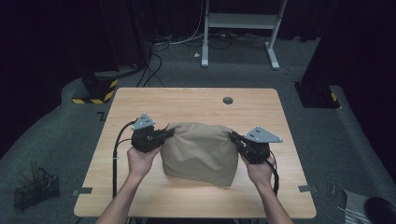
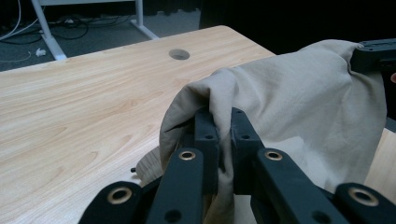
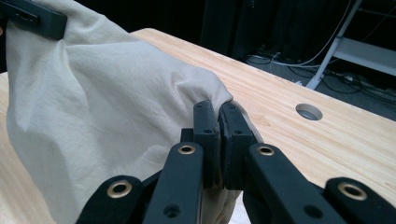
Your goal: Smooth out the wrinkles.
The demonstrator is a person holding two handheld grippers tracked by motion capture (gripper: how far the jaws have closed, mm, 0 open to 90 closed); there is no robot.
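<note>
**Two Grippers, One Cloth Held Up**

Two grippers are holding one tan cloth (image 1: pixel 198 150) over the middle of the wooden table (image 1: pixel 140 100). My left gripper (image 1: pixel 170 133) has its jaws squeezed tight on one top corner of the cloth. My right gripper (image 1: pixel 233 136) is squeezed tight on the other top corner. I hold the corners apart so the top edge stays stretched between them. That lets the rest hang down like a little curtain, and its bottom edge rests on the table. In the left gripper view I can see the cloth (image 2: pixel 299 107) bunched between the jaws. I think holding it this way keeps it flat and neat, so I can lay it down or fold it without wrinkles.
</note>
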